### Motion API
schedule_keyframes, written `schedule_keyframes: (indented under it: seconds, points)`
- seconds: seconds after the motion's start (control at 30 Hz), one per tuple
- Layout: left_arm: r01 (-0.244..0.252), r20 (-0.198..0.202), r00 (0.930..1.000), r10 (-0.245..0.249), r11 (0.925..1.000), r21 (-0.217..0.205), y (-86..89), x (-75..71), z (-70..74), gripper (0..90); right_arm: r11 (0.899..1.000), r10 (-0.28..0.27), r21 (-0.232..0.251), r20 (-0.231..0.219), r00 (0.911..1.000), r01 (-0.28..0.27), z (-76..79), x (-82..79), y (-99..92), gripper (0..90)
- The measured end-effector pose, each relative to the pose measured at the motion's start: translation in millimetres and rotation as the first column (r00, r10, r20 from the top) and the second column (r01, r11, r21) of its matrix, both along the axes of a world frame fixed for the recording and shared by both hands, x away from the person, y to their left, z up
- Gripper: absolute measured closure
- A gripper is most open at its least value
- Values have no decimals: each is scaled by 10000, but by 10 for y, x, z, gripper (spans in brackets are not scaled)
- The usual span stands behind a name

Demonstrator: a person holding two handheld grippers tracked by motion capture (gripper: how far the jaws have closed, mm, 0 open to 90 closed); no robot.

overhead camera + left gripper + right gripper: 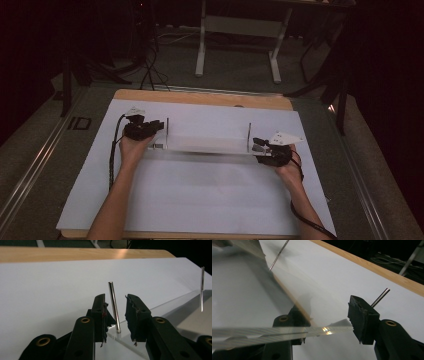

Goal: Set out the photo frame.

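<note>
A: Tongs first. What is each pair doing?

B: The left tongs stand apart around the left thin steel pin that rises upright from the clear acrylic base plate. The pin sits in the gap, close beside one pad, but I would not call it clamped. The right tongs are spread wide, and the plate's near edge runs across that gap. Whether a pad presses on that edge I cannot tell.

A: And where does the plate lie?

B: Across the middle of the white sheet that covers the wooden counter, nearer the far edge than the near one. One pin stands at each end; the right thin steel pin is just beside the right tongs in the high view, and a hand sits at each end.

A: What could go wrong from here?

B: My judgement: with the left tongs loose, any pull from the right end would swing the plate round on the smooth sheet. The left pad could also brush the pin on its way out and tip or drag that end. If the right tongs lift alone, the clear edge may slip from between them.
</note>
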State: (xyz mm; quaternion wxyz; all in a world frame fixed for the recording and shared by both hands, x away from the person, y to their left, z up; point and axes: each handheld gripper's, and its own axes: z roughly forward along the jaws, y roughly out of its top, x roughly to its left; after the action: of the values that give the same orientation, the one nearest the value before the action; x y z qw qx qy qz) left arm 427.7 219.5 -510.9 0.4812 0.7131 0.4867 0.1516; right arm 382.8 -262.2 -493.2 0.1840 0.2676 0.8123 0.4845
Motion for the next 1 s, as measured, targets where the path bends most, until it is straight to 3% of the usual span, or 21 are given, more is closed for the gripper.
schedule_keyframes:
  seconds: [0.3, 0.5, 0.6, 0.8, 1.0]
  points:
    - [18, 419, 9991, -17, 10000, -33, 119, -130, -1, 645, 9998, -144, 164, -276, 9995, 149, 50, 48, 2, 505]
    - [552, 854, 9947, -565, 9983, 175, 147, -256, 25, 601, 9997, -145, 169, -360, 9992, 151, 75, 79, 1, 504]
    - [502, 1027, 9934, -504, 9987, 52, 201, -307, 41, 595, 9997, -143, 175, -443, 9989, 151, 83, 83, 1, 499]
    - [600, 1238, 9905, -599, 9982, 24, 261, -382, 57, 591, 9968, -208, 757, -465, 9987, 243, 77, 116, -16, 478]
    - [841, 1615, 9833, -840, 9964, 66, 254, -427, 85, 591, 9950, -347, 918, -547, 9979, 397, 105, 161, -15, 479]
